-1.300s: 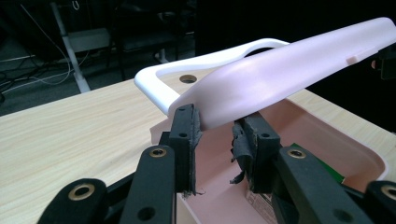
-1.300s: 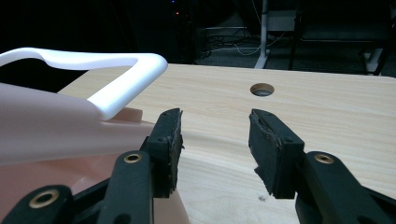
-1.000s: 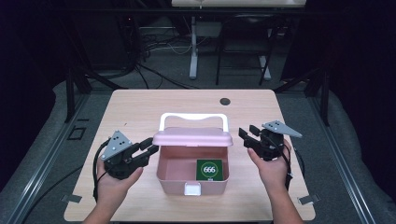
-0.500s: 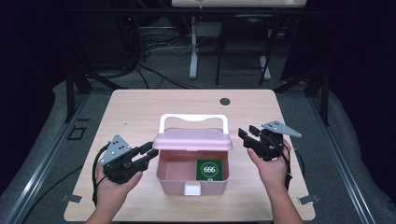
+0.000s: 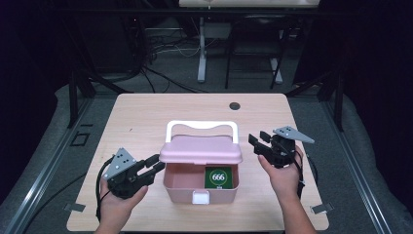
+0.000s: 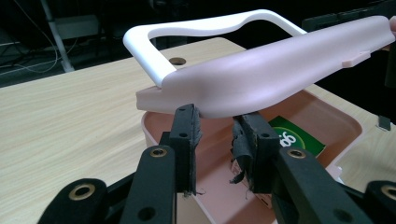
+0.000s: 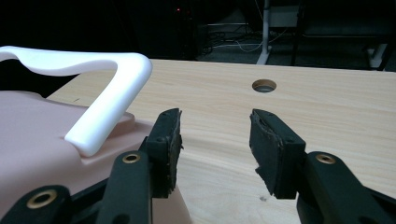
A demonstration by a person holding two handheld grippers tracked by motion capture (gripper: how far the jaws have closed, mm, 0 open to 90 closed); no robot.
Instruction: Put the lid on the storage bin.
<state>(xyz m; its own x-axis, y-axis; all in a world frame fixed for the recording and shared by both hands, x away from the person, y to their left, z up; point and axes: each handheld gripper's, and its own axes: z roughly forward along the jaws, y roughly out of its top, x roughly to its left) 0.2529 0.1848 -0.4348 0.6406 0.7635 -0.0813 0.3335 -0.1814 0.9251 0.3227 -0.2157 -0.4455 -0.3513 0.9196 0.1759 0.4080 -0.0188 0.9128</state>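
Two grippers are held spread and empty, left gripper and right gripper, flanking a pink box at mid-table; its raised lid overhangs a green card inside.

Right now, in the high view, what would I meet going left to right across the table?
Left gripper → pink box with its lid raised and a green card inside → right gripper.
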